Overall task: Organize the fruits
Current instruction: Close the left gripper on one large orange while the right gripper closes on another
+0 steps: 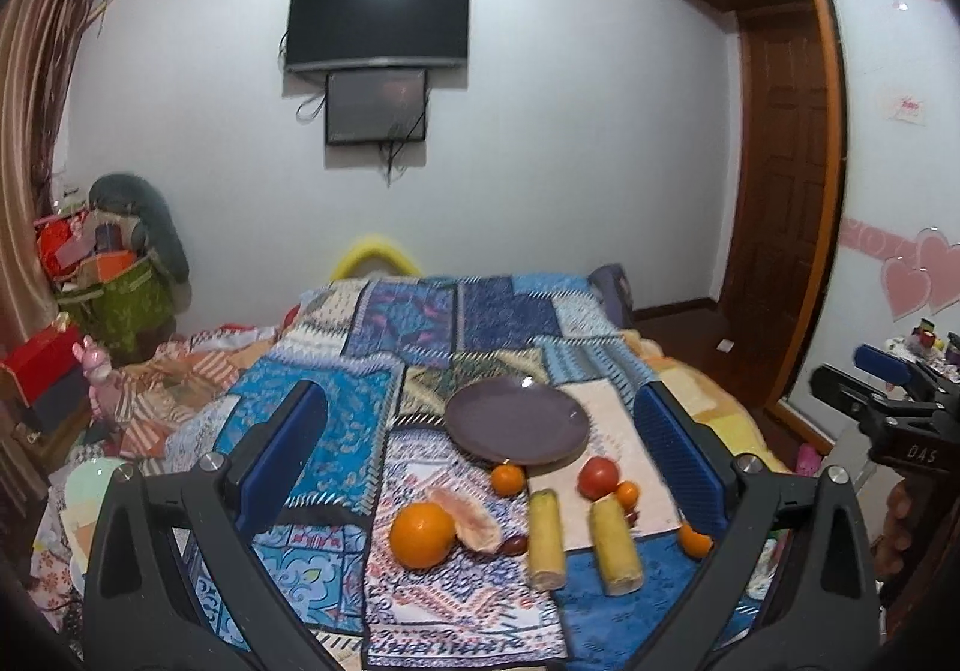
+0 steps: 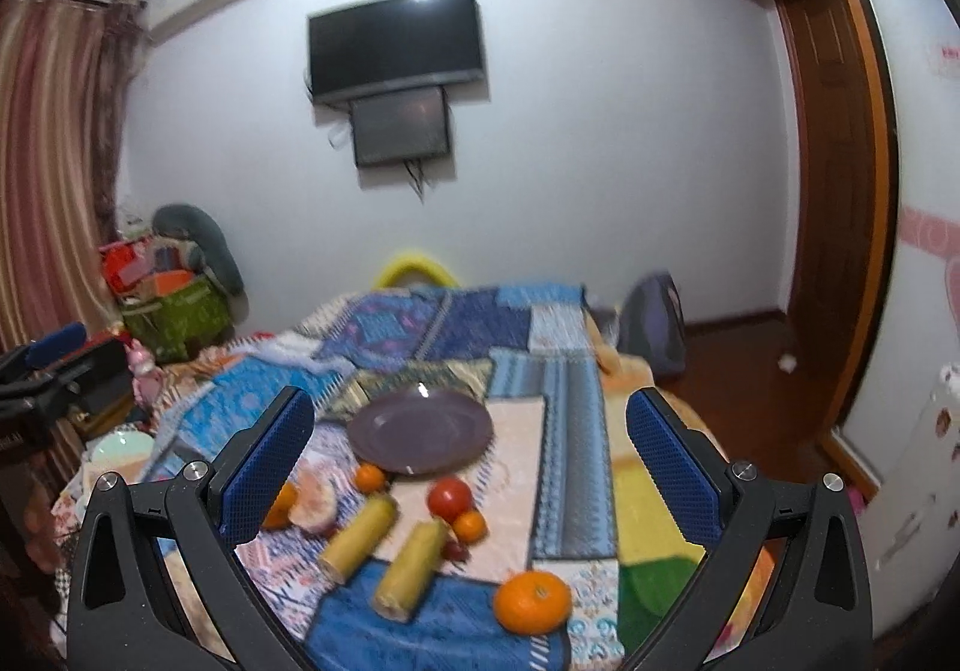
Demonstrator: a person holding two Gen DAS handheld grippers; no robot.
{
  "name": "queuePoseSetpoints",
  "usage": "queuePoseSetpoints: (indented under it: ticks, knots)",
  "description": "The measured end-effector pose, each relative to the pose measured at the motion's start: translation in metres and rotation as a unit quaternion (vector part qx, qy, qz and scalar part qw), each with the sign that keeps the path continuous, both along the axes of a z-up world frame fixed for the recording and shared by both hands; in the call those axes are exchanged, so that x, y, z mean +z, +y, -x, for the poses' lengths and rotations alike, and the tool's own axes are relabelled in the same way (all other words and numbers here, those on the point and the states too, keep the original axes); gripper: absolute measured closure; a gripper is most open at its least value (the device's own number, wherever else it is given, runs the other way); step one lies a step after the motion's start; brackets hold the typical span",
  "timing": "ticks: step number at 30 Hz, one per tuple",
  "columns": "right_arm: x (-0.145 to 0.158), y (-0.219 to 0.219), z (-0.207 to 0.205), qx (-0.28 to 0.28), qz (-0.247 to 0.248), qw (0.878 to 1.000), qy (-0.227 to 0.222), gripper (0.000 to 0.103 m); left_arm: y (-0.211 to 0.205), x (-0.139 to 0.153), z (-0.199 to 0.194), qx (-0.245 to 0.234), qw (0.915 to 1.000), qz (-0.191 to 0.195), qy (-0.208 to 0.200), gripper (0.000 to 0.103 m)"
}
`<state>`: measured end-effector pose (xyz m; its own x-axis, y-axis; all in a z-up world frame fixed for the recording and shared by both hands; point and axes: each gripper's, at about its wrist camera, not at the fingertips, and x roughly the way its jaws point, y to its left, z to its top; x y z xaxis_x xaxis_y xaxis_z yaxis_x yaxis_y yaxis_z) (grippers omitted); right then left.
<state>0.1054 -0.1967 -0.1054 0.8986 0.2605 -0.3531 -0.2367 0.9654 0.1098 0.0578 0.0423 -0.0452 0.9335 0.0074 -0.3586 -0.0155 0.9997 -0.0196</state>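
A purple plate [image 1: 517, 419] [image 2: 420, 433] lies empty on the patchwork bedspread. In front of it lie a red tomato [image 1: 598, 477] [image 2: 449, 496], two corn cobs [image 1: 546, 539] [image 2: 413, 569], a large orange [image 1: 422, 534], small oranges [image 1: 507, 478] [image 2: 531, 601], a pale peeled fruit piece [image 1: 471, 518] [image 2: 313, 503] and a dark red date [image 1: 515, 545]. My left gripper [image 1: 480, 467] is open and empty, hovering above the fruits. My right gripper [image 2: 471, 461] is open and empty, above the fruits from the right; it also shows in the left wrist view [image 1: 882, 395].
The bed [image 1: 420, 335] has a patchwork blanket. Clutter, boxes and a green bag [image 1: 114, 305] stand at the left by the curtain. A pale green bowl [image 2: 123, 446] sits at the bed's left edge. A wooden door [image 1: 780, 203] and wardrobe are at the right.
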Motion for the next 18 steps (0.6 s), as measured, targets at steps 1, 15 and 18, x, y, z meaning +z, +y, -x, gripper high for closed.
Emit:
queuePoseSetpoints:
  ticks: [1, 15, 18]
  knots:
    - [-0.003, -0.002, -0.003, -0.002, 0.002, 1.0, 0.01, 0.0, 0.004, -0.003, -0.004, 0.002, 1.0, 0.0, 0.005, 0.0]
    - [-0.082, -0.013, -0.041, 0.001, 0.063, 0.984, 0.167, 0.005, 0.062, -0.096, -0.078, 0.028, 0.9831, 0.036, 0.177, 0.0]
    - [-0.096, -0.017, -0.047, 0.008, 0.057, 0.979, 0.193, 0.006, 0.068, -0.115, -0.087, 0.027, 0.9769, 0.043, 0.208, 0.0]
